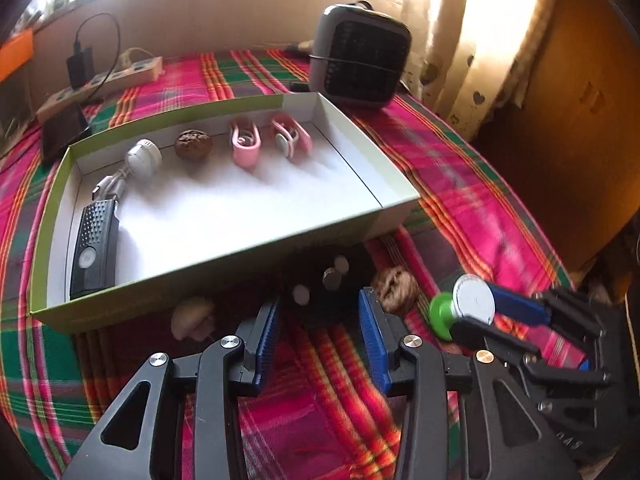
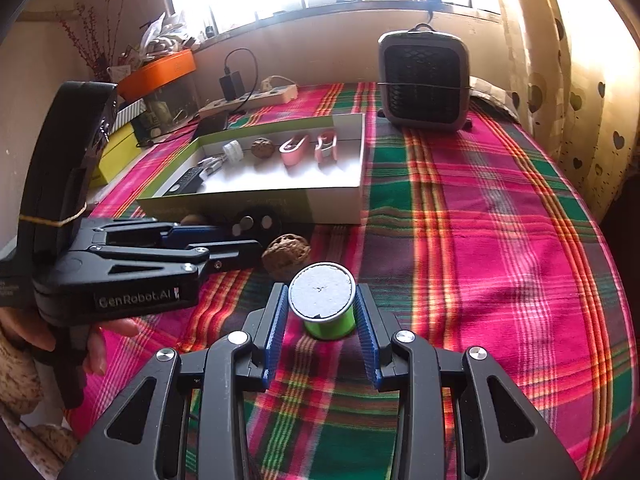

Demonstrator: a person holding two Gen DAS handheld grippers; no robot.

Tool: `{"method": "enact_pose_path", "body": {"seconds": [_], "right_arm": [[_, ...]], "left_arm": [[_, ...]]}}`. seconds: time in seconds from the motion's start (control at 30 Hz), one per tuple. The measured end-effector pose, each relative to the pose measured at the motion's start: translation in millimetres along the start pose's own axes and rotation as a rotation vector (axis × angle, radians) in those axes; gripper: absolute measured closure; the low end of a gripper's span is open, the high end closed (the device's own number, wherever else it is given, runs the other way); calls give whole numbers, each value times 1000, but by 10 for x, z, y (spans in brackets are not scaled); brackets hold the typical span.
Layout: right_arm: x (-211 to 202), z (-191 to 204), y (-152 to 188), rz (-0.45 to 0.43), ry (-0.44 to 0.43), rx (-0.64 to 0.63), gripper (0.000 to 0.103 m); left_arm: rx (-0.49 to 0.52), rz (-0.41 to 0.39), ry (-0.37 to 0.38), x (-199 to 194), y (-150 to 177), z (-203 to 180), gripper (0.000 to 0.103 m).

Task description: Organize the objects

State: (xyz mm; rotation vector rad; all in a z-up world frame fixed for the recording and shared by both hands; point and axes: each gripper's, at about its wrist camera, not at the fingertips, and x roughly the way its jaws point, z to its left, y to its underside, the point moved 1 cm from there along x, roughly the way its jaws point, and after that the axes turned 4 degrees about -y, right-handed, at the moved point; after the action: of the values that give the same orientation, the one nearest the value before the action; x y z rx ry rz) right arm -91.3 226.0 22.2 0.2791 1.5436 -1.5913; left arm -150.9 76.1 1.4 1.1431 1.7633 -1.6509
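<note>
The shallow box (image 1: 396,200) already holds a black remote, a white plug, a walnut and two pink clips along its far wall. Left out near its front are a black disc (image 1: 328,280), another walnut (image 2: 286,254) and a pale lump. The right gripper (image 2: 322,312) clamps a green spool (image 2: 328,320); the left gripper (image 1: 318,320) stands wide, empty.

Two walnuts (image 1: 193,144) (image 1: 395,286), two pink clips (image 1: 245,144) (image 1: 291,137).
</note>
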Motion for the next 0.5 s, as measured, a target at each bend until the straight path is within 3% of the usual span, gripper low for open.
{"method": "enact_pose_path", "body": {"seconds": [0.37,0.5], "right_arm": [[19,-22,-8,10,-11,3,68],[34,-23,-7,17,-14,5,68]], "left_arm": [[-83,-5,-8,51,-57,3,66],[-105,-13,-21,48,-50,29,72]]}}
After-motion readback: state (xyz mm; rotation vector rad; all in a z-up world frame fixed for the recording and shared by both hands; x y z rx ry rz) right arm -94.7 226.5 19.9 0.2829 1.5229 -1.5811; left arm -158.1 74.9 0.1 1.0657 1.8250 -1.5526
